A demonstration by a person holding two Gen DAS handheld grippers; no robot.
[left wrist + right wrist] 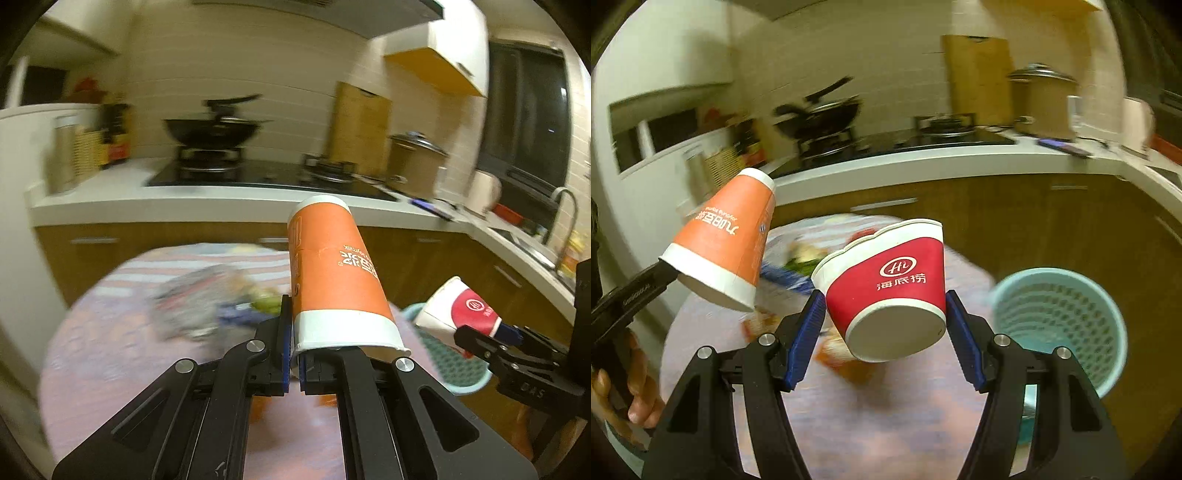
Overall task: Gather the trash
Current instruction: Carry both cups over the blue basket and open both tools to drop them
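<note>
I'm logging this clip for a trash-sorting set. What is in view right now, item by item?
Orange cup: 1, orange and white, upside down, rim pinched in the left tongs.
Red cup: 1, red and white, tilted, base toward the camera, between the right tongs' pads.
Basket: 1, pale blue, perforated, at the table's right edge.
Litter: blurred pile, count unclear, on the table.
Table: 1, round, pinkish striped cloth.
Wok: 1, black, on the hob.
Pot: 1, tan with lid, on the counter.
Board: 1, wooden, against the wall.
Left tongs: shut on the orange cup.
Right tongs: wide, on the red cup.
Hand: 1, holding the left tongs.
</note>
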